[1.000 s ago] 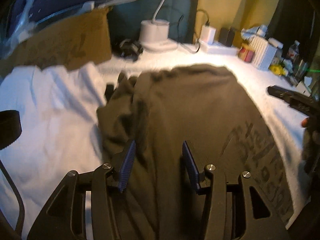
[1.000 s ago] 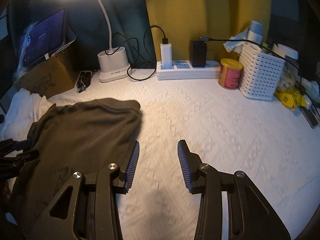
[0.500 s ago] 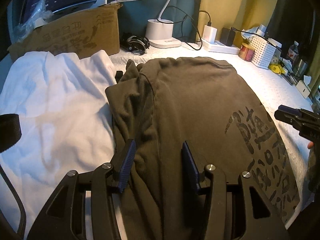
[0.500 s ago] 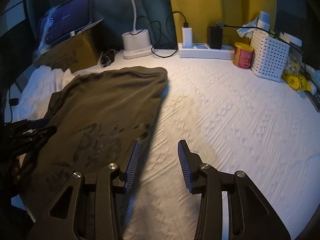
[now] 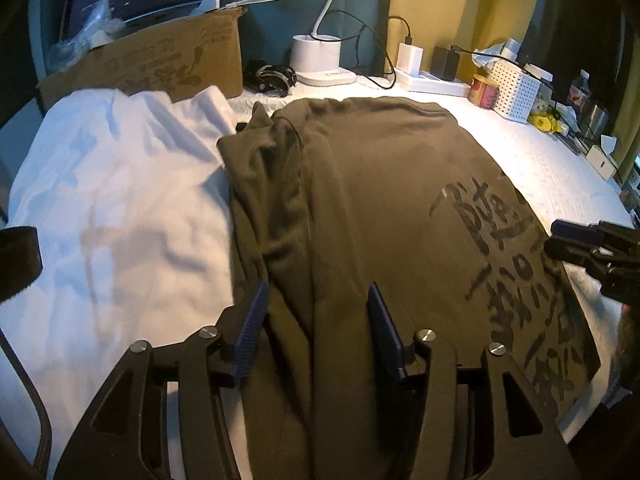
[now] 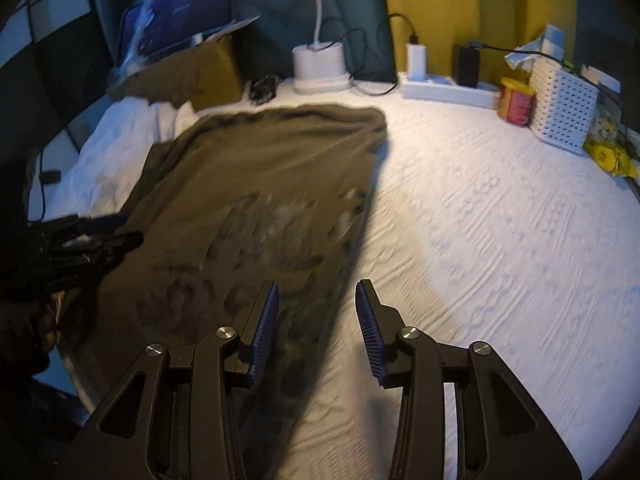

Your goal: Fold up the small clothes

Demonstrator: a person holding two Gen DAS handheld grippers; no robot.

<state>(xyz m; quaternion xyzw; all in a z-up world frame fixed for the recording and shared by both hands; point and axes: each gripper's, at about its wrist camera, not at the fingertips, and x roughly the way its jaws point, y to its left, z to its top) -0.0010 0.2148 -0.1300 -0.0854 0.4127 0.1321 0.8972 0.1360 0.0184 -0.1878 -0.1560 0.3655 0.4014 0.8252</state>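
An olive-green T-shirt with dark printed lettering lies spread on the white bedcover; it also shows in the right wrist view. Its left side is bunched into folds. My left gripper is open and empty, hovering over the shirt's near left part. My right gripper is open and empty above the shirt's right edge, near the lettering. Each gripper shows at the edge of the other's view.
A white garment lies crumpled left of the shirt. At the back stand a cardboard box, a lamp base, a power strip, a red tin and a white basket.
Both grippers have drawn back toward the near edge, so more of the shirt and its lettering is in view. Both stayed open.
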